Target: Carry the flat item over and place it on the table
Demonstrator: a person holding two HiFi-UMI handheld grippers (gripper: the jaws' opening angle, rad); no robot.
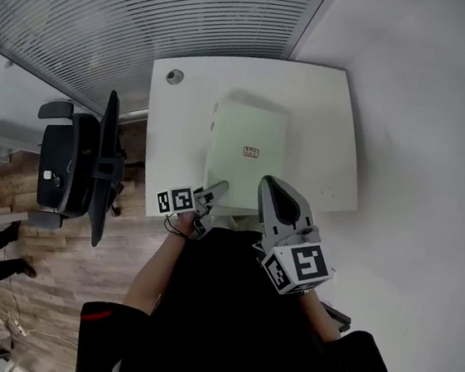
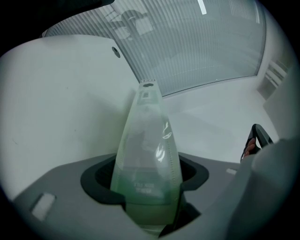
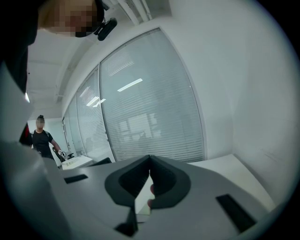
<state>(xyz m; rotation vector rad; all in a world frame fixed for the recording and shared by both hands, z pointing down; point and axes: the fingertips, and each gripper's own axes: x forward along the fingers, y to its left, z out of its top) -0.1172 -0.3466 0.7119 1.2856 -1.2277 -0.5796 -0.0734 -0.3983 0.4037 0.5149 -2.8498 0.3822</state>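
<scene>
The flat item, a pale green translucent sleeve with a small reddish label on its upper face, is spread over the middle of the white table, with its near edge at the table's front edge. The left gripper is clamped on that near edge. In the left gripper view the two jaws press on either side of the sleeve, which rises from between them and runs forward over the tabletop to a narrow far end with a small hole. Whether that far end touches the table surface cannot be told. The right gripper hangs just beside the sleeve's near right corner, over the table's front edge. In the right gripper view its jaws meet at the tips and leave only a thin slit lower down, with nothing gripped between them. A round cable grommet sits in the table's far left corner, well apart from the sleeve. To the left of the table a black office chair stands on a wooden floor, a glass wall with horizontal blinds runs behind the table, and a plain white wall is on the right
</scene>
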